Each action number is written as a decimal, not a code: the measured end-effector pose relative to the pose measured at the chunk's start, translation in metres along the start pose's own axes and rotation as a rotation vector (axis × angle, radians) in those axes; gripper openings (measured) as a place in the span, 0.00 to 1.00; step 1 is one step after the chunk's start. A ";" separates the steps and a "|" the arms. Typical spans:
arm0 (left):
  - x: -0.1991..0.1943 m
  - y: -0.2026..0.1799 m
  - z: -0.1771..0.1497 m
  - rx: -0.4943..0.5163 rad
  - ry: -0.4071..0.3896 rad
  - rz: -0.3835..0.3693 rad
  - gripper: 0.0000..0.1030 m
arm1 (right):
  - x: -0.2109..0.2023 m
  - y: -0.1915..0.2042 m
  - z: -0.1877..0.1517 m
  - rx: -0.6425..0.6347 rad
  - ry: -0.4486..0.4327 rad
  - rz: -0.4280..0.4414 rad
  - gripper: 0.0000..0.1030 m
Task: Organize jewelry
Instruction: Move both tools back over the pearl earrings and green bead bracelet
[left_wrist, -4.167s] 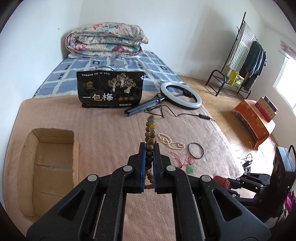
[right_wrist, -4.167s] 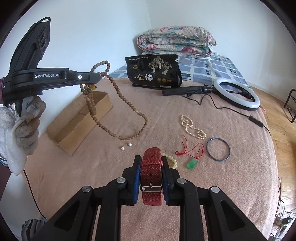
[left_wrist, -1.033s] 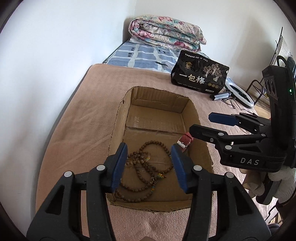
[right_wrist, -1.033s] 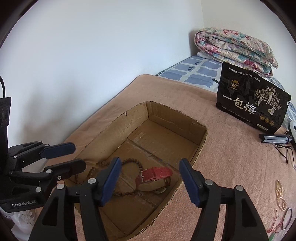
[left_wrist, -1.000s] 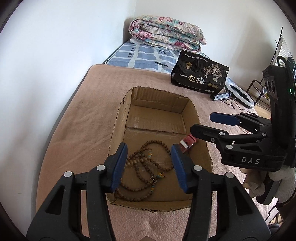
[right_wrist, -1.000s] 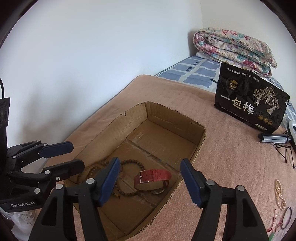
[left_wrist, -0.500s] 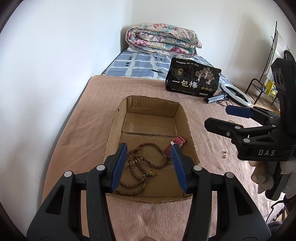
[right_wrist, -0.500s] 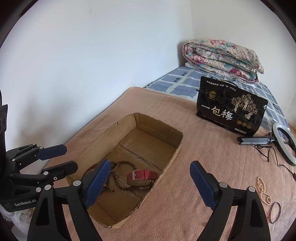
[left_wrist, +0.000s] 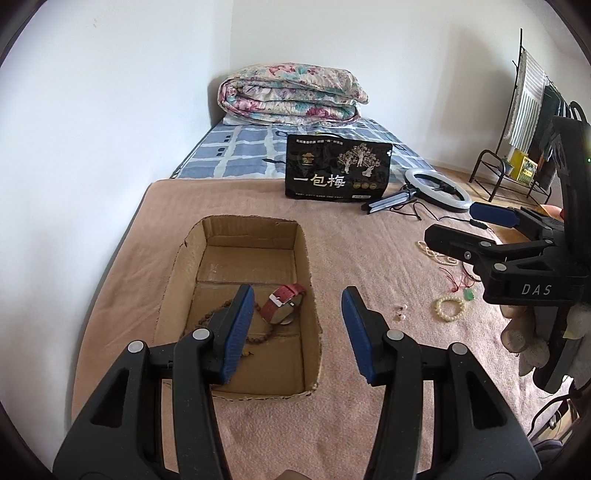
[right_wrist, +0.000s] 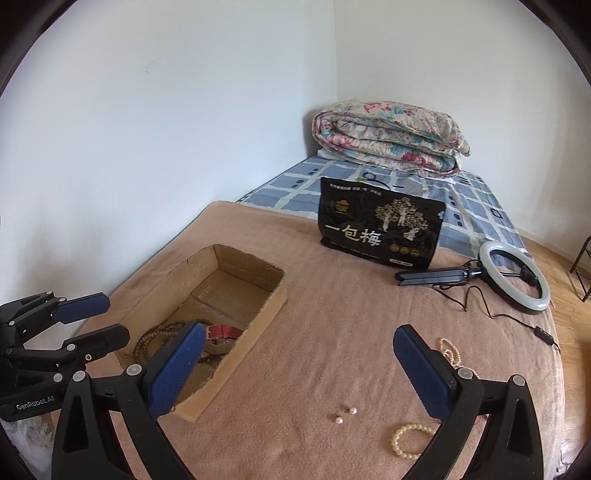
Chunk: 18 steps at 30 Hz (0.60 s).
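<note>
A shallow cardboard box (left_wrist: 306, 258) (right_wrist: 275, 295) lies on the tan blanket. In it are a red-strap watch (left_wrist: 282, 301) (right_wrist: 223, 332) and a brown bead necklace (left_wrist: 207, 319) (right_wrist: 155, 338). My left gripper (left_wrist: 297, 332) is open and empty above the box's near right corner. My right gripper (right_wrist: 295, 369) is open and empty, to the right of the box. On the blanket lie two pearl earrings (left_wrist: 399, 310) (right_wrist: 345, 414), a pearl bracelet (left_wrist: 450, 309) (right_wrist: 408, 441), a pearl necklace (left_wrist: 437, 254) (right_wrist: 450, 352) and a green pendant on red cord (left_wrist: 468, 293).
A black snack bag (left_wrist: 338, 168) (right_wrist: 380, 225) stands at the back. A ring light with stand and cable (left_wrist: 437, 188) (right_wrist: 513, 280) lies at the right. A folded floral quilt (left_wrist: 291, 94) (right_wrist: 388, 138) sits on the blue sheet. A clothes rack (left_wrist: 524, 110) stands far right.
Both grippers let go of the bead necklace and the red watch into the box, then drew back and rightward from it. Both now stand wide open.
</note>
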<state>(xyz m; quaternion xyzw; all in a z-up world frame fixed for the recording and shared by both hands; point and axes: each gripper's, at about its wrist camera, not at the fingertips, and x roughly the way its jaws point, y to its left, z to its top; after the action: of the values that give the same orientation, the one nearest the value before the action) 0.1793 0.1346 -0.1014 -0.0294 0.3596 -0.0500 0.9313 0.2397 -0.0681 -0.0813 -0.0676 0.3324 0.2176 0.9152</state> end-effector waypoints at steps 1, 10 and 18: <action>0.001 -0.006 0.000 0.003 -0.001 -0.009 0.58 | -0.005 -0.006 -0.002 0.004 -0.006 -0.015 1.00; 0.013 -0.057 0.003 0.042 0.000 -0.061 0.71 | -0.045 -0.070 -0.024 0.023 -0.039 -0.139 1.00; 0.046 -0.097 -0.010 0.068 0.055 -0.119 0.71 | -0.066 -0.126 -0.052 0.070 -0.004 -0.189 1.00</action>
<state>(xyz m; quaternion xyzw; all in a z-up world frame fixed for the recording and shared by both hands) 0.1990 0.0328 -0.1306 -0.0177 0.3807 -0.1185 0.9169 0.2199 -0.2180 -0.0819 -0.0665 0.3302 0.1187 0.9341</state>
